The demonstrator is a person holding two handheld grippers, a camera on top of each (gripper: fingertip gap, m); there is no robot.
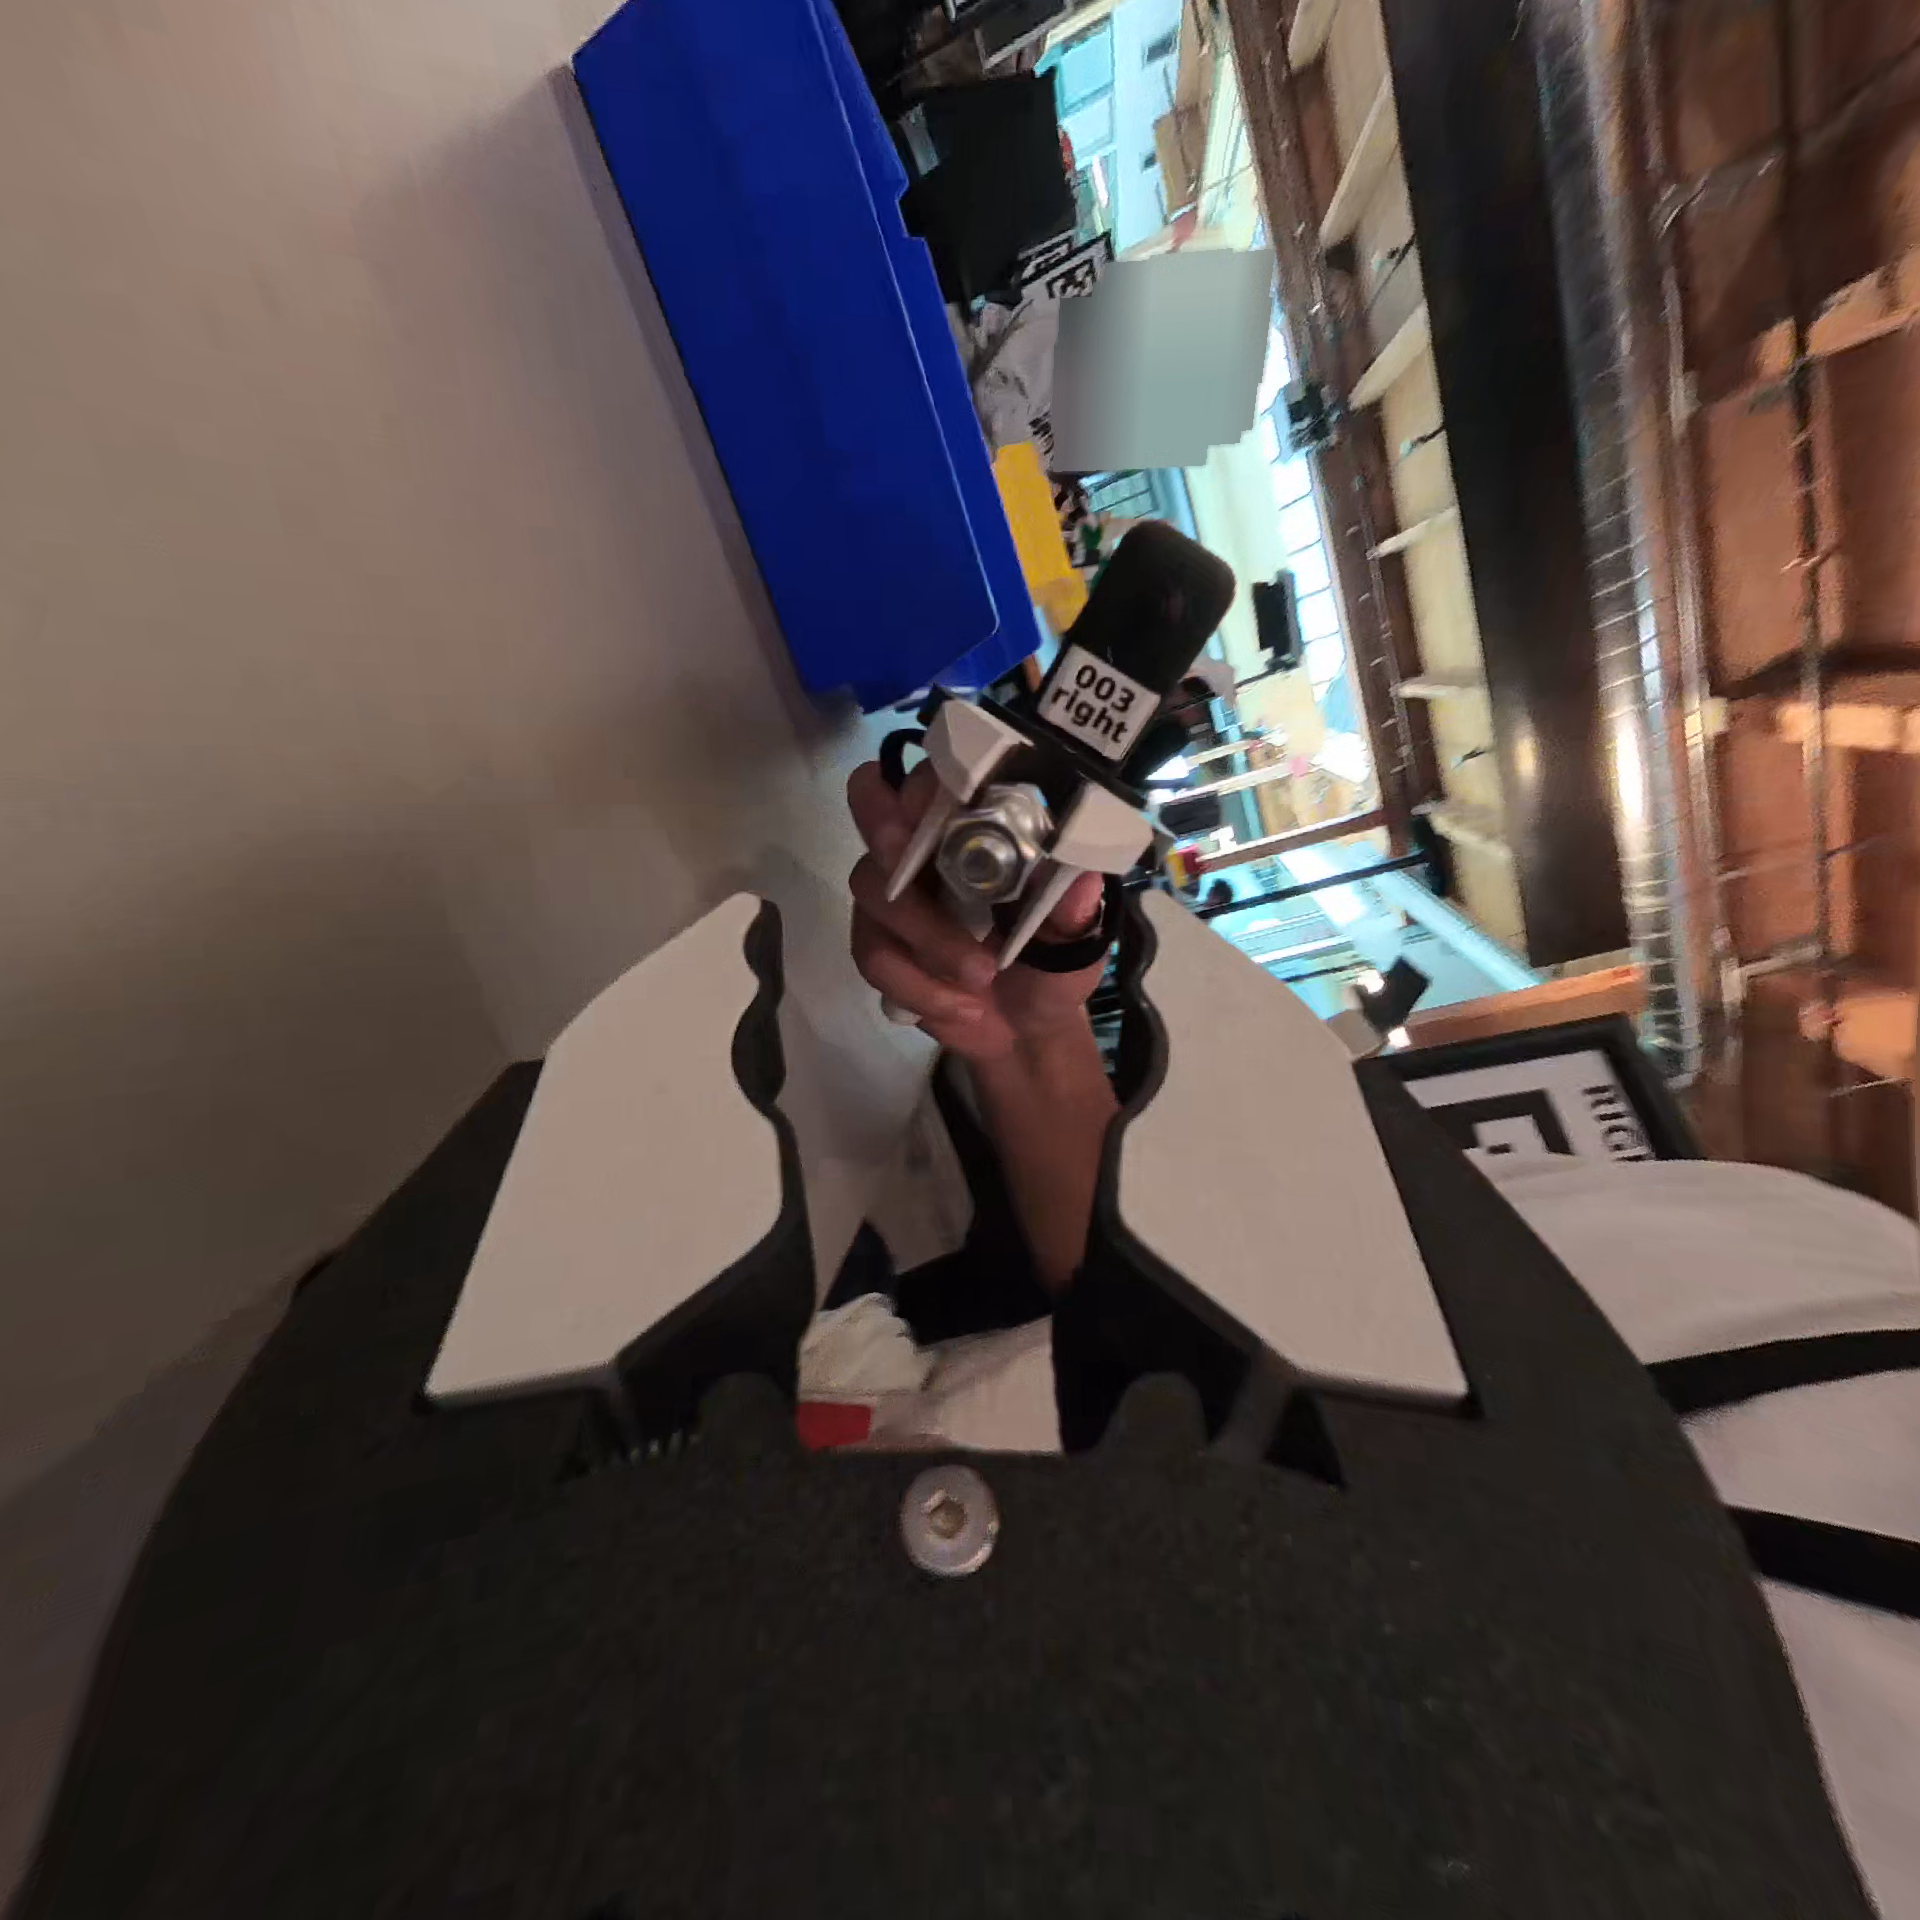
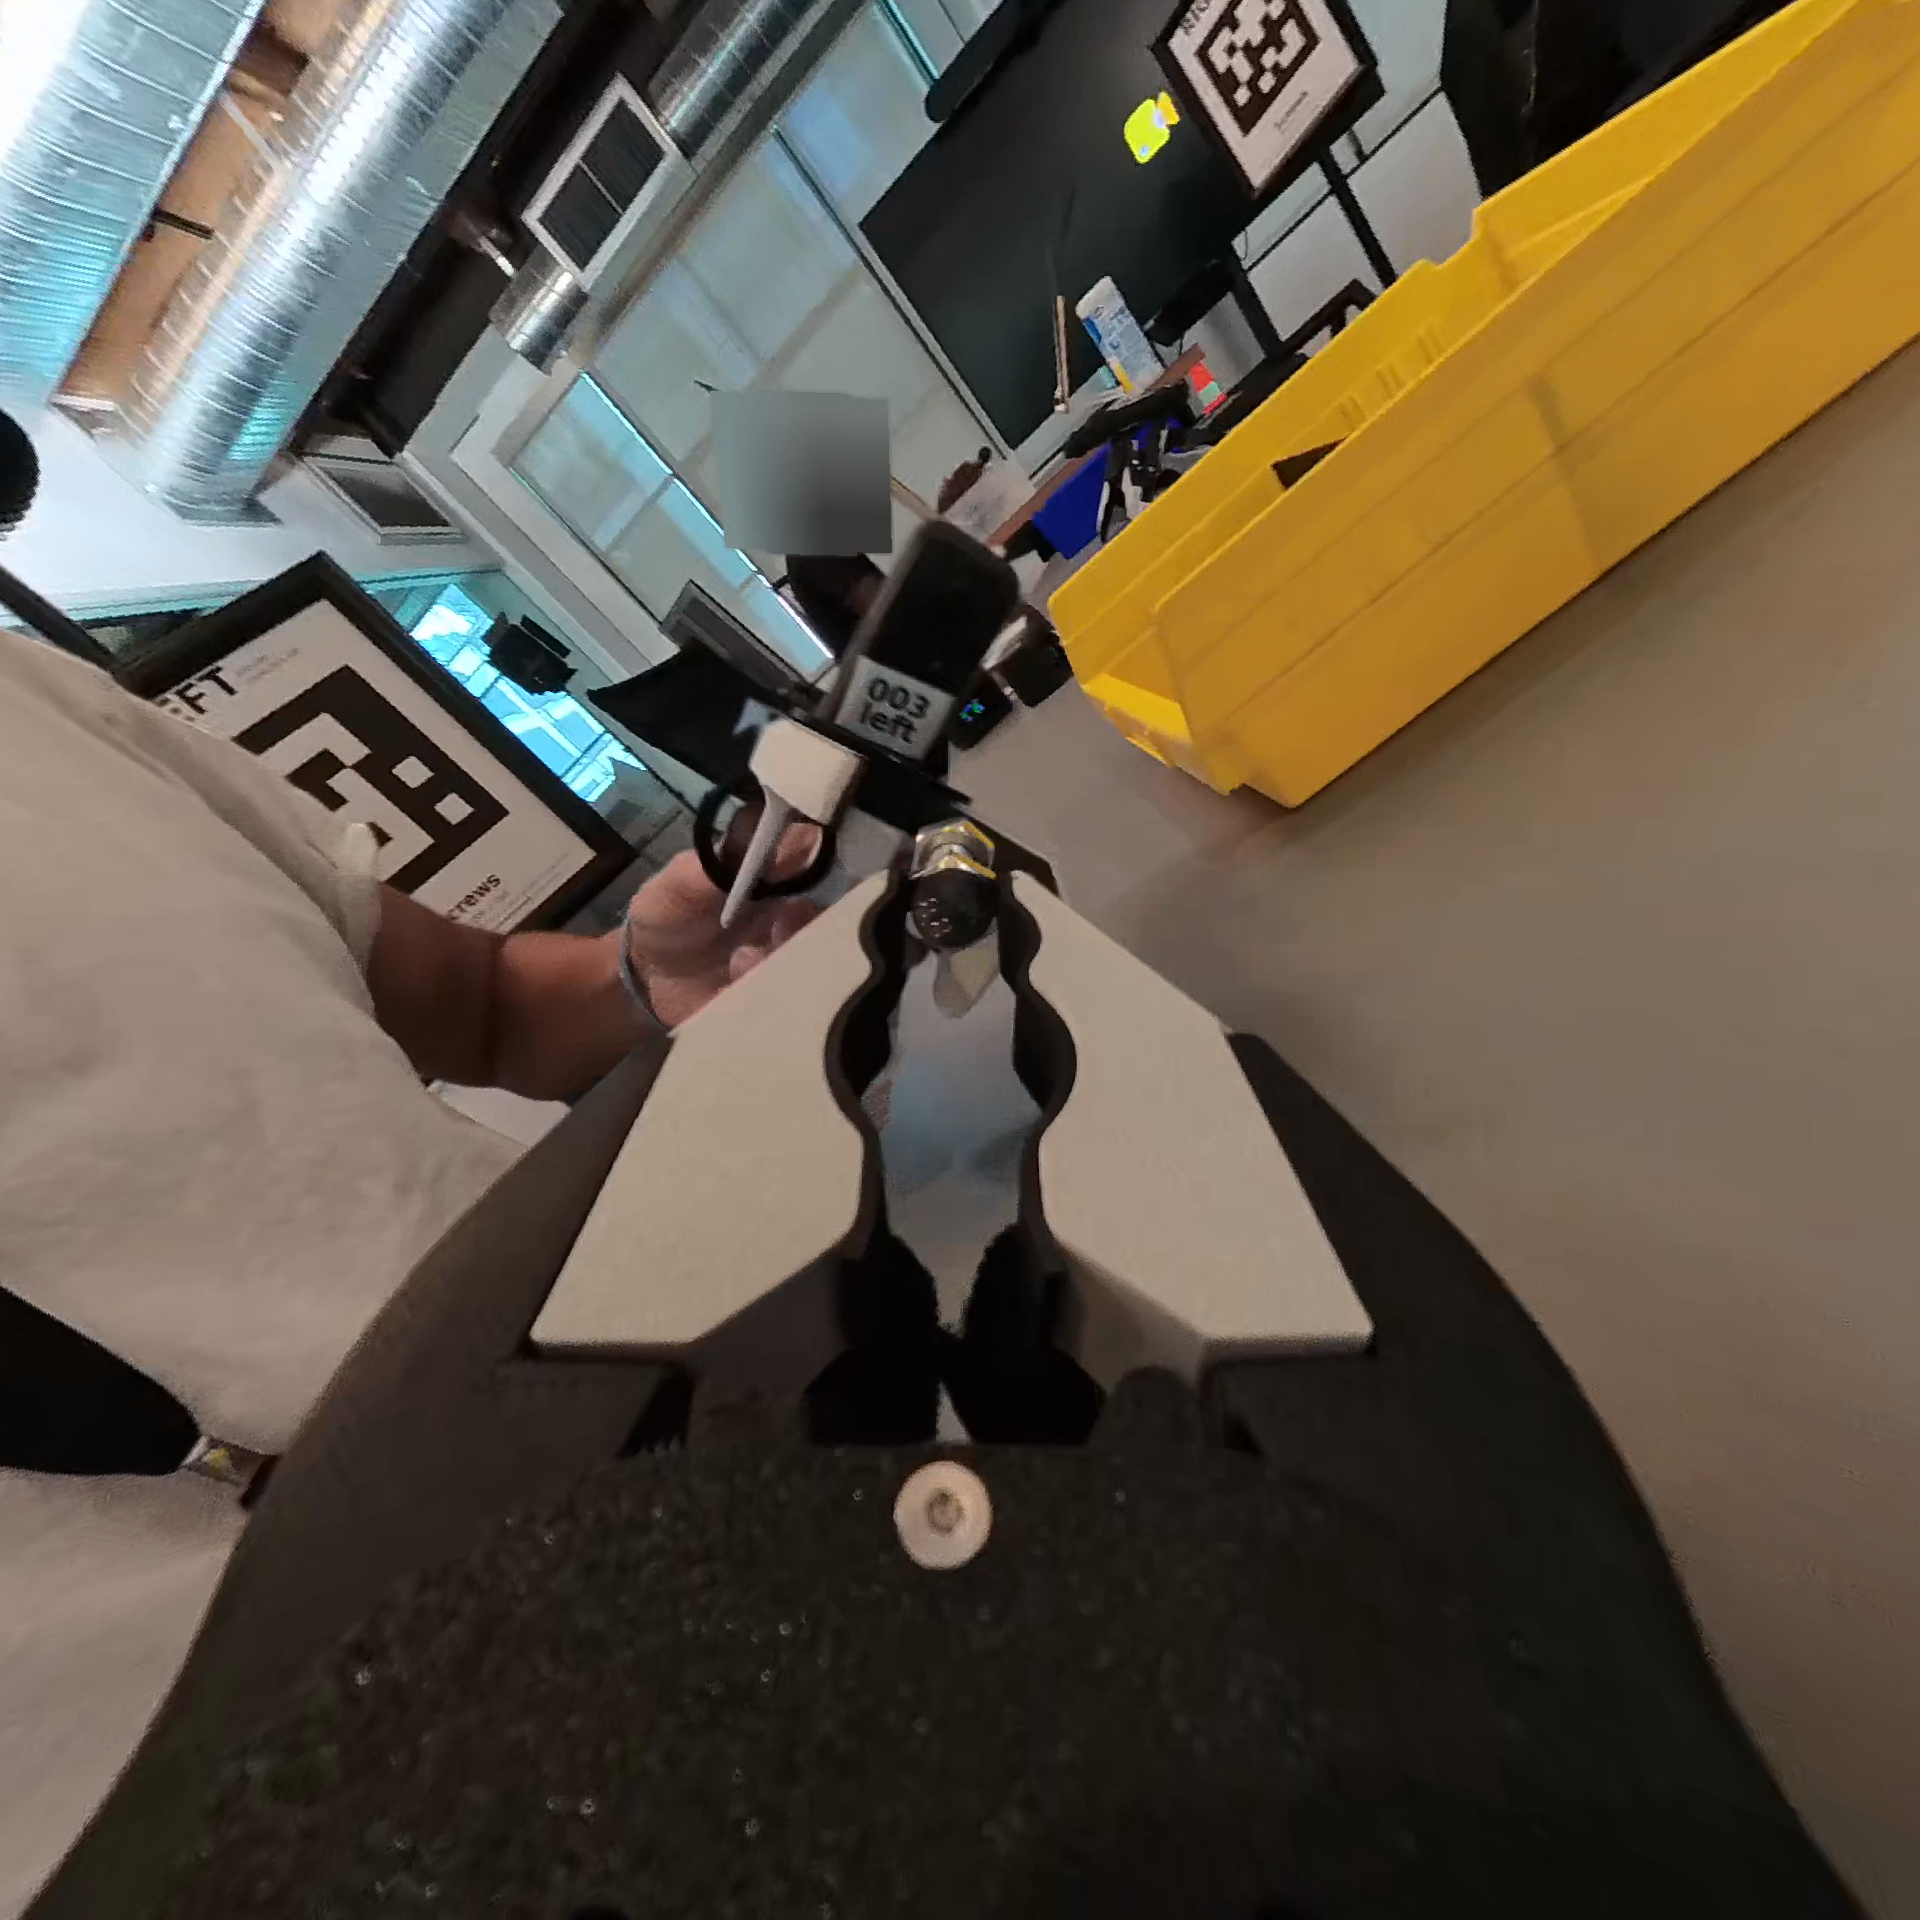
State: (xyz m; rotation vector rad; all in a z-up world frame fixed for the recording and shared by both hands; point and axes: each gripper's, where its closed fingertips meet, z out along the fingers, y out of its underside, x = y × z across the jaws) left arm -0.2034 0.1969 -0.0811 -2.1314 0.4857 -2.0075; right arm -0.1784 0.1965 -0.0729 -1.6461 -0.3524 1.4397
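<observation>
My right gripper (image 2: 953, 902) is shut on a silver bolt with a nut (image 2: 951, 847), pinched at the fingertips and held in the air above the grey table (image 2: 1507, 1039). In the left wrist view the right gripper (image 1: 952, 923) points back at the camera with the bolt (image 1: 982, 857) in it, and a hand (image 1: 935, 966) holds it. My left gripper (image 1: 948, 906) is open wide and empty, its fingers facing the bolt from a short way off. It also shows in the right wrist view (image 2: 844, 951), open, just behind the bolt.
A blue bin (image 1: 810, 364) stands on the table at the left, with a yellow bin (image 2: 1455, 499) beyond it. A person in a white shirt (image 2: 156, 987) is close by. Framed black-and-white marker boards (image 2: 384, 779) stand behind. My two grippers' fingertips are within a few centimetres of each other.
</observation>
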